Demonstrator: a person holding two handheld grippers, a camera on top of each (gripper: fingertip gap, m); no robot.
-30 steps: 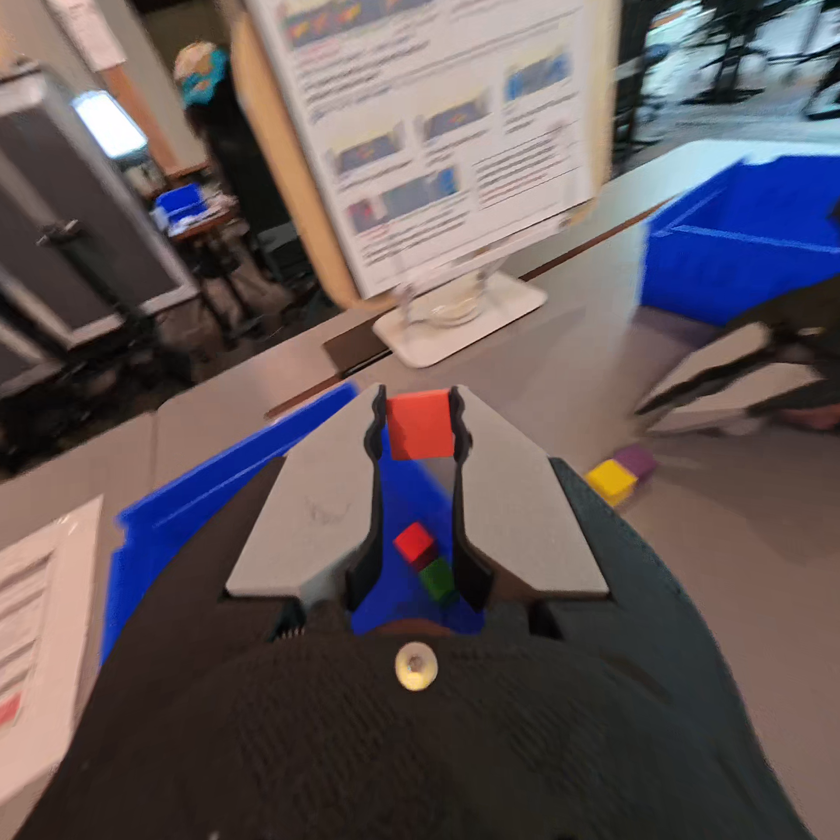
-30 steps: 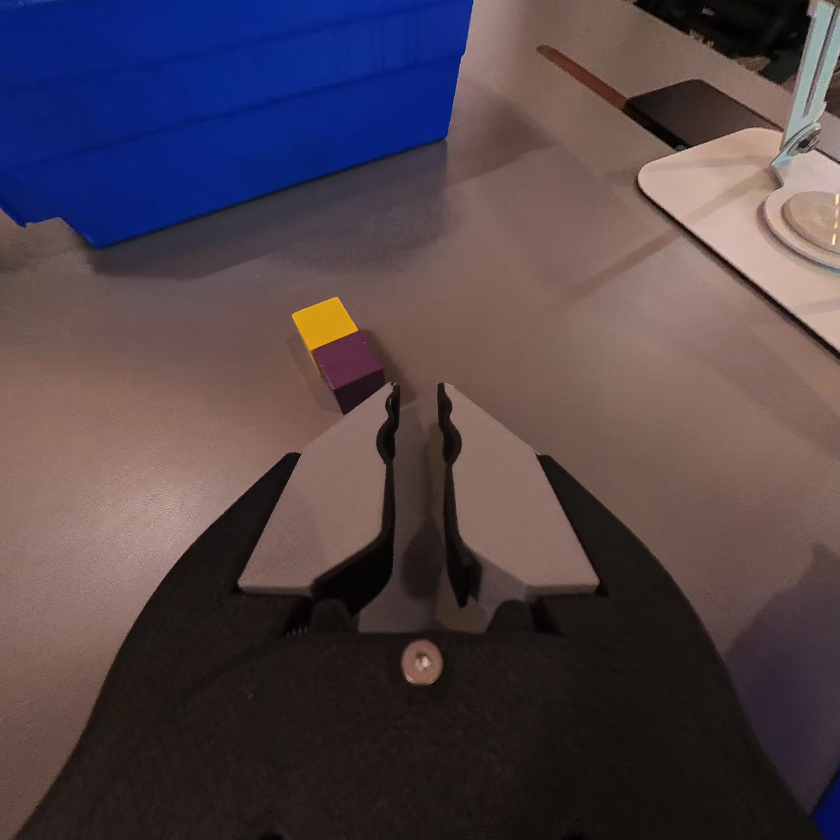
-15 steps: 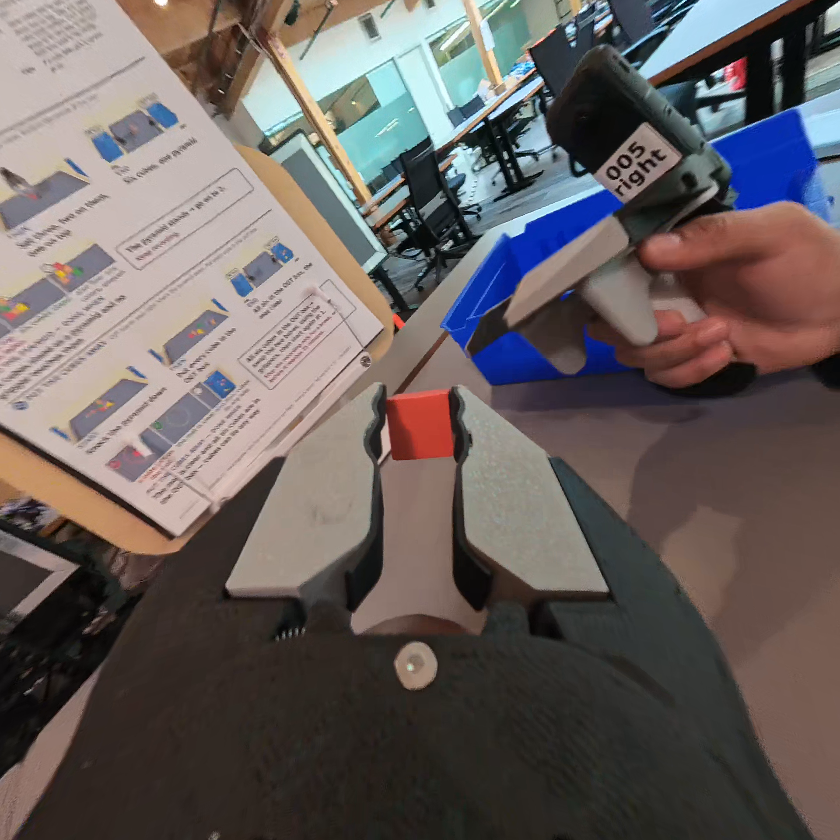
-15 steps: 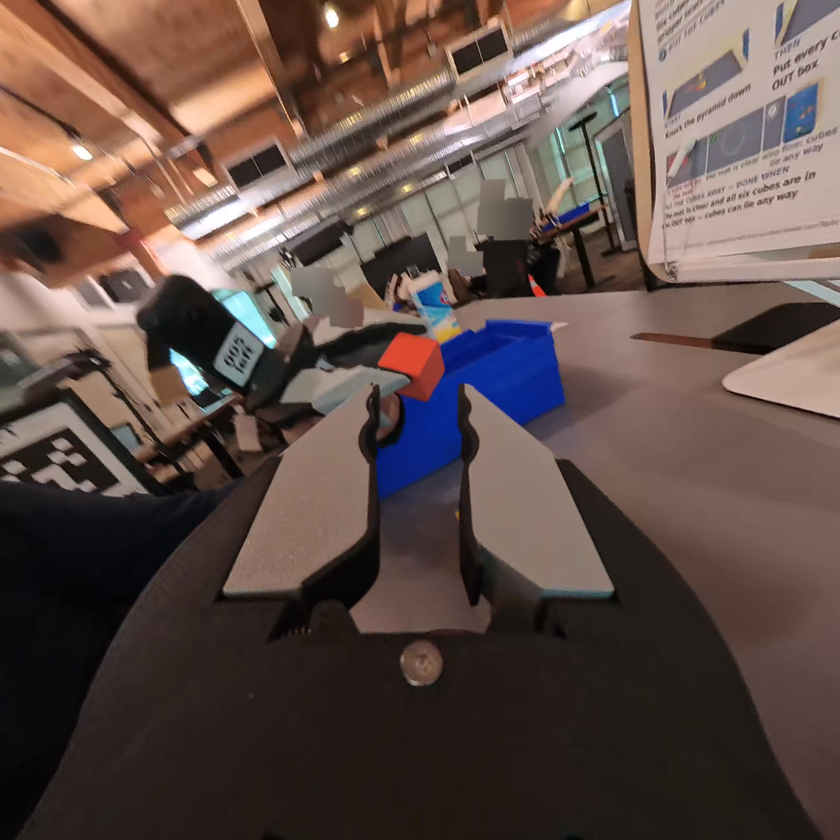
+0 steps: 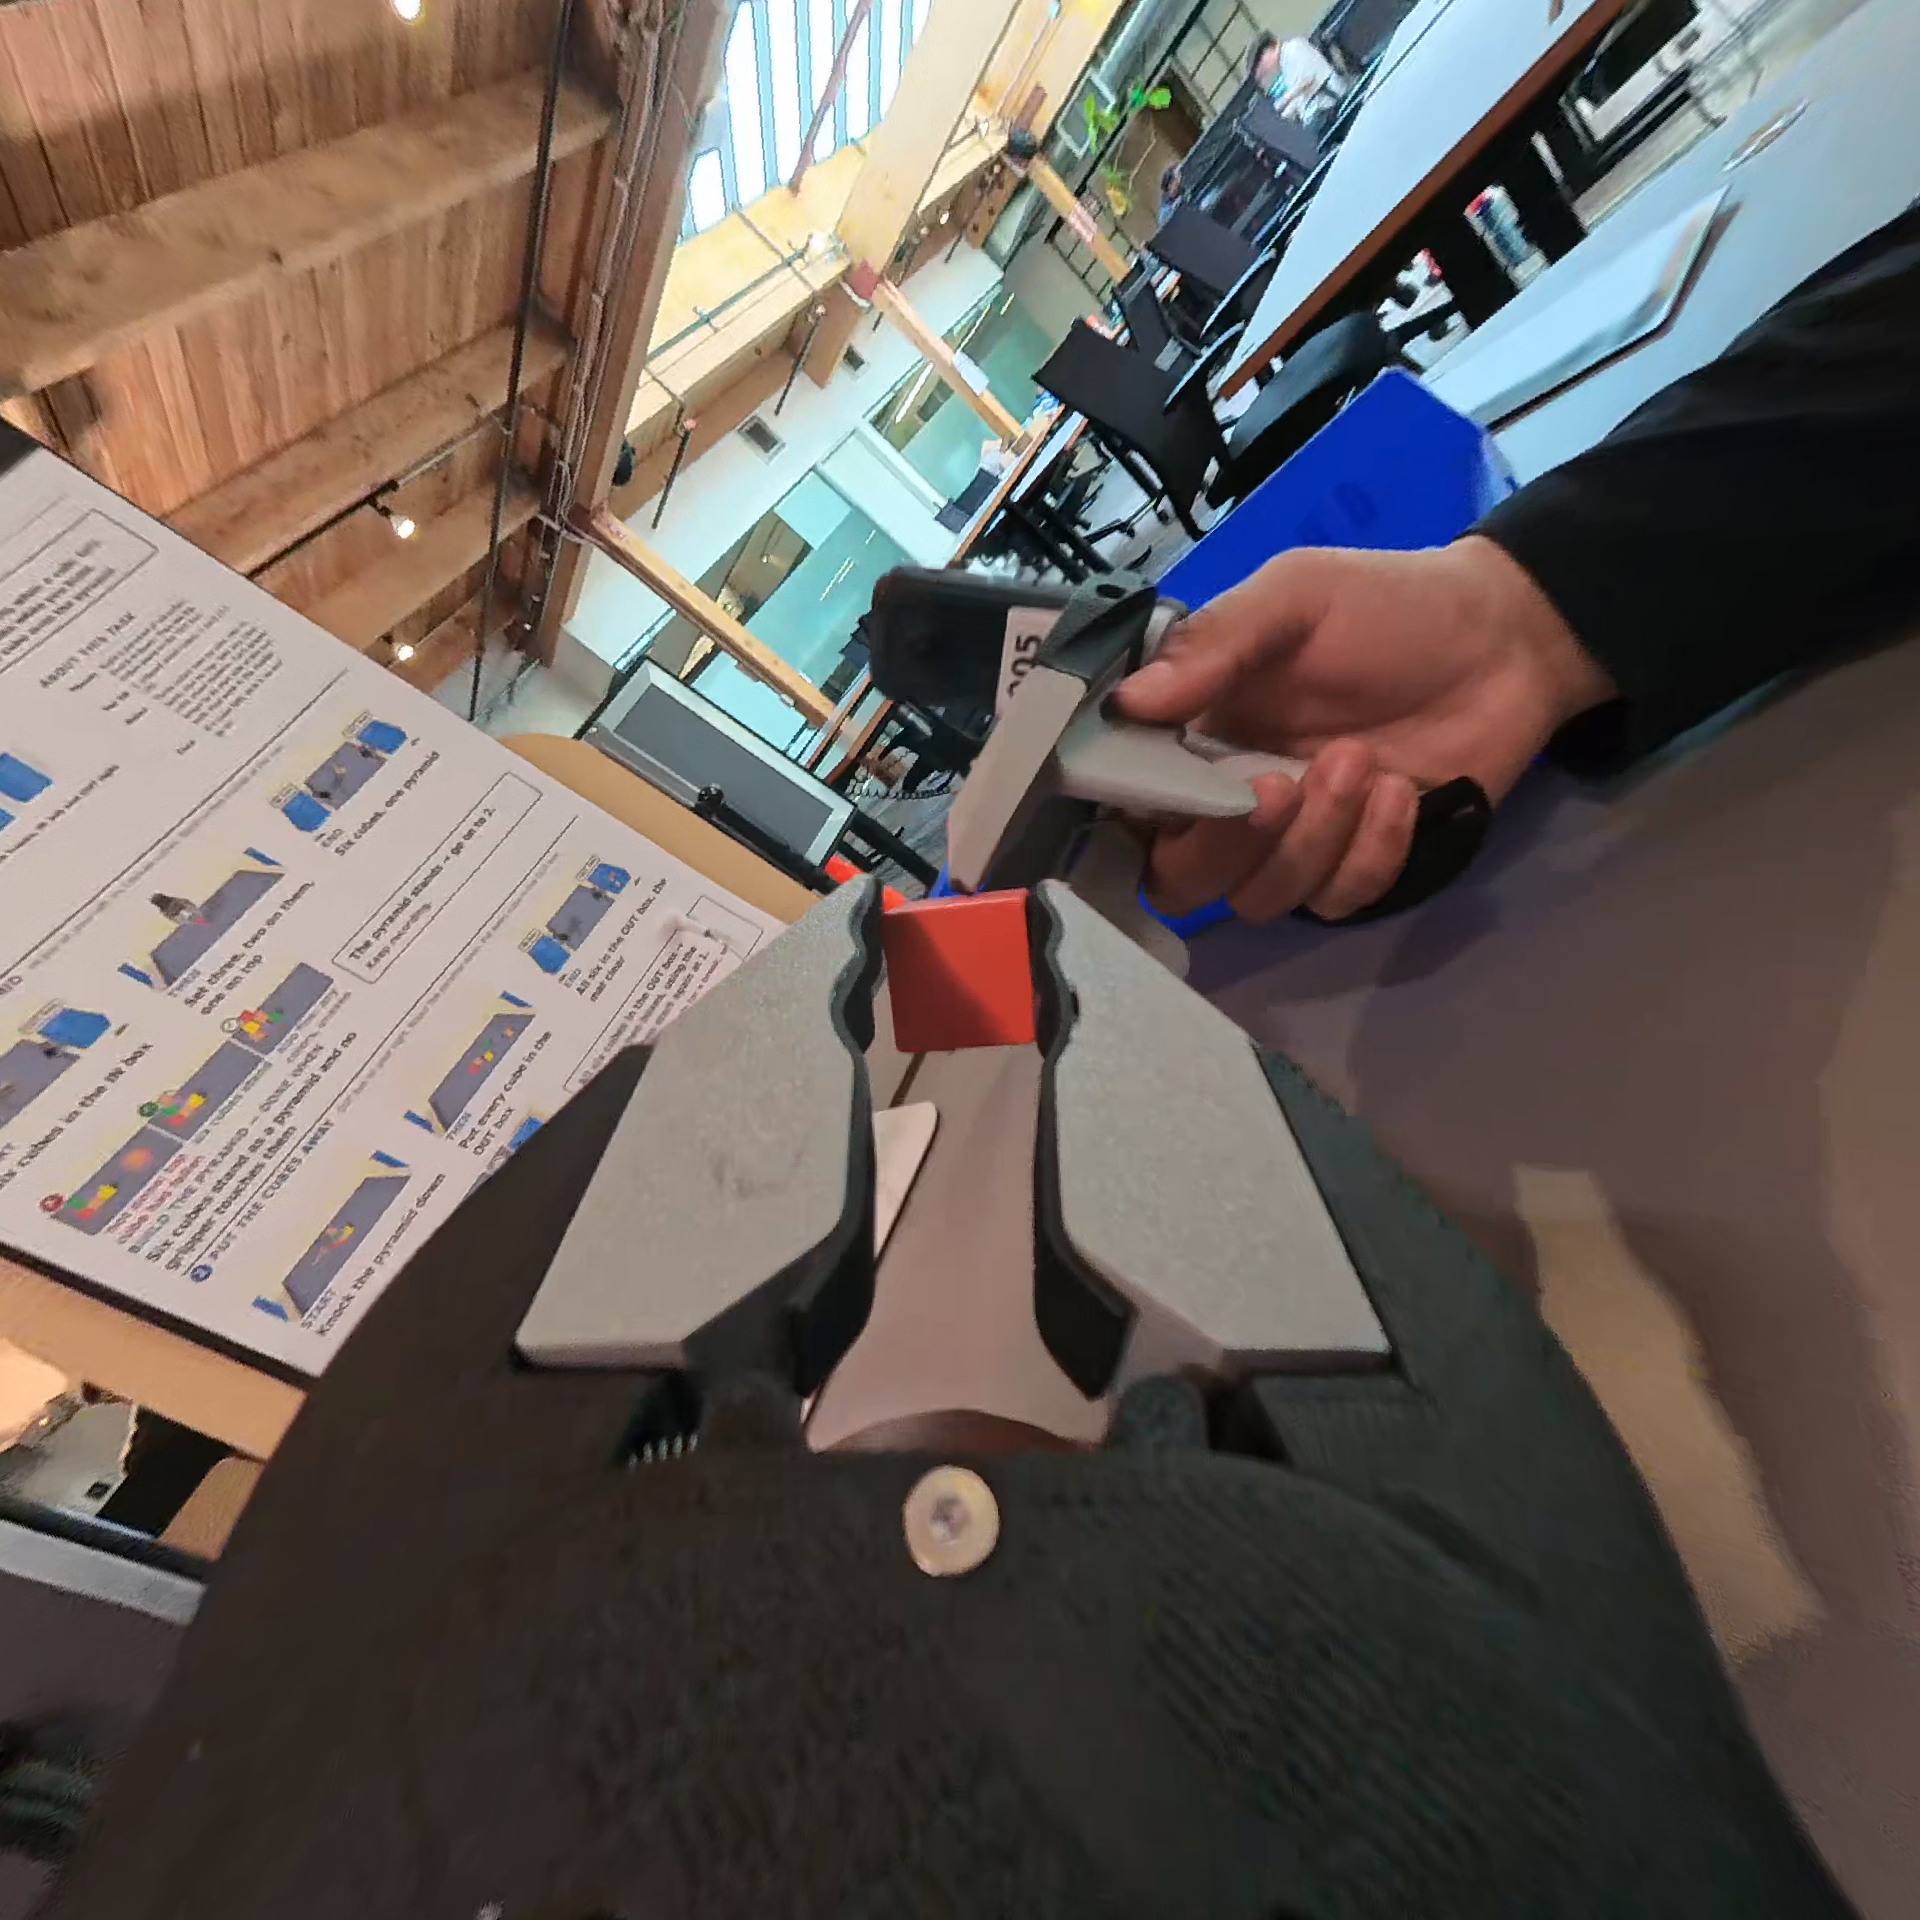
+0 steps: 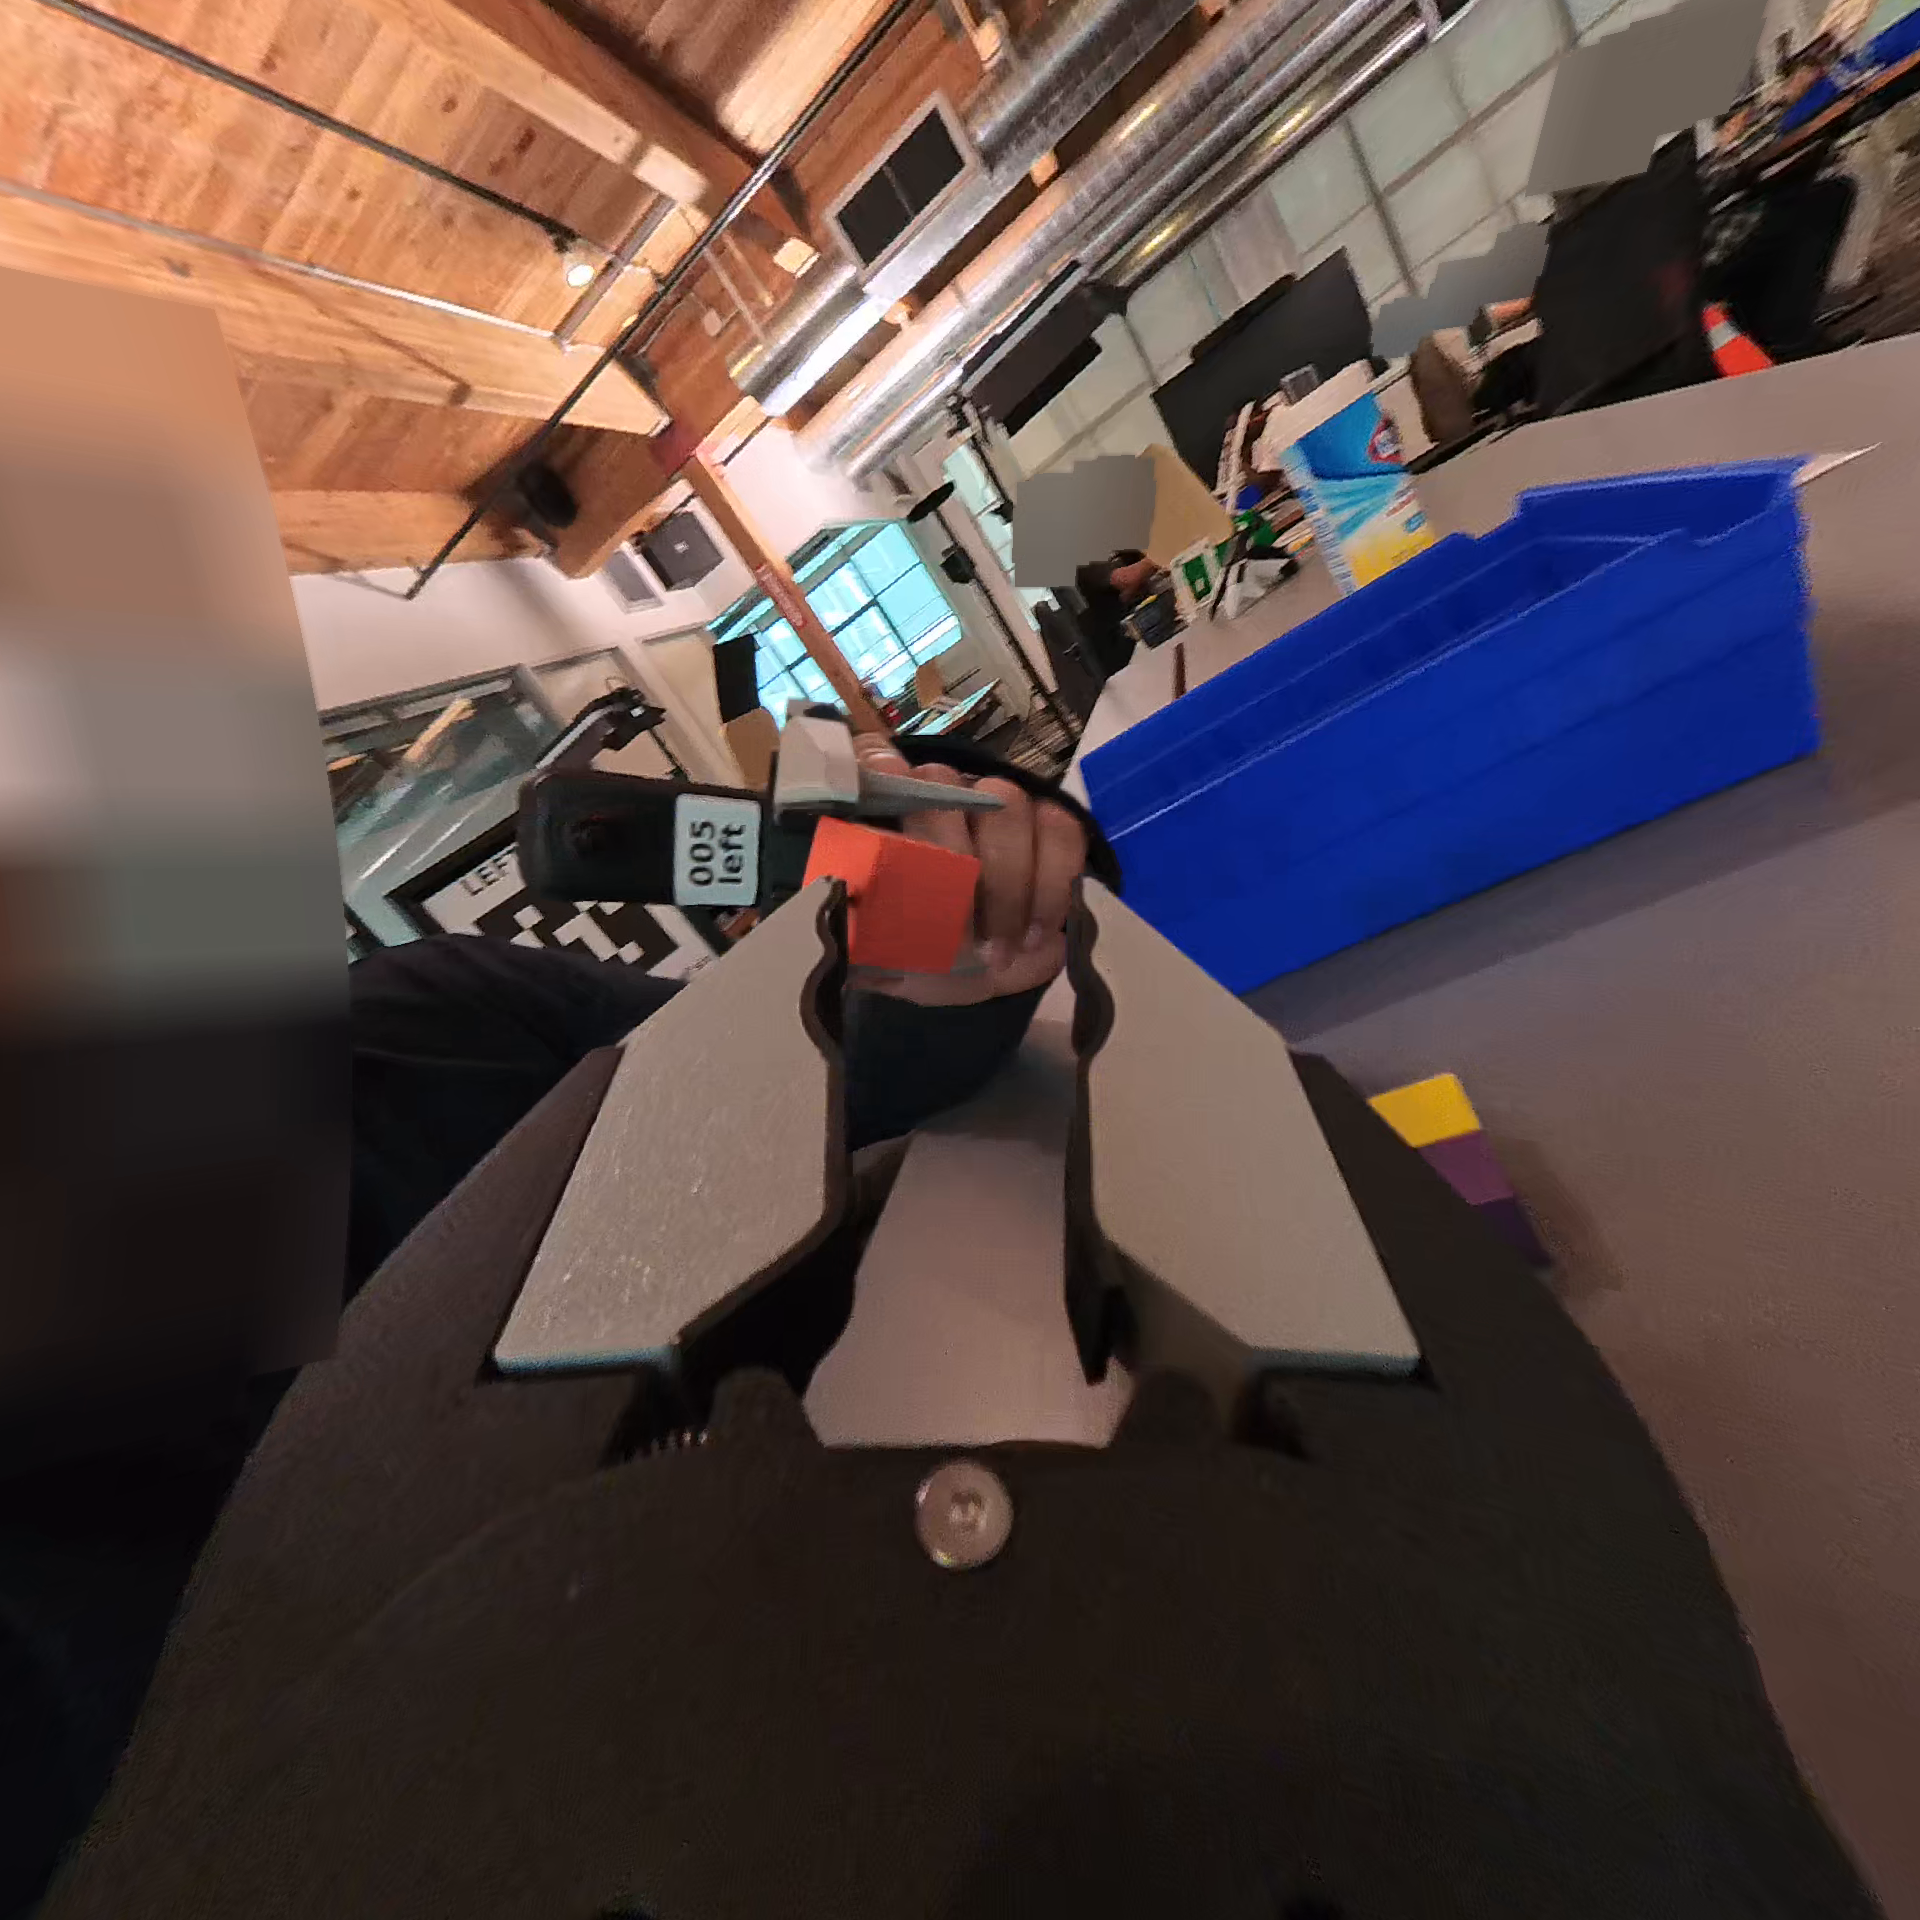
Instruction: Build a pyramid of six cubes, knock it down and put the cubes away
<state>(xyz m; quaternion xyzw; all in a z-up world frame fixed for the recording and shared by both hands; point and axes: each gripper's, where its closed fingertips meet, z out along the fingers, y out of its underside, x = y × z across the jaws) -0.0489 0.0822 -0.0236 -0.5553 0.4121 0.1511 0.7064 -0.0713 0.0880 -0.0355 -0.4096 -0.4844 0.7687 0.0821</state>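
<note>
The left gripper (image 5: 956, 971) is clamped on a small matte orange-red cube (image 5: 958, 968) with crisp edges, held in the air above the grey tabletop (image 5: 1621, 1039). The right gripper (image 6: 951, 935) faces it, fingers parted and empty.

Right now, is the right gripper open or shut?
Open. In the right wrist view the right gripper shows a clear gap between its fingers and grips nothing; the orange cube beyond is held by the left gripper.
</note>
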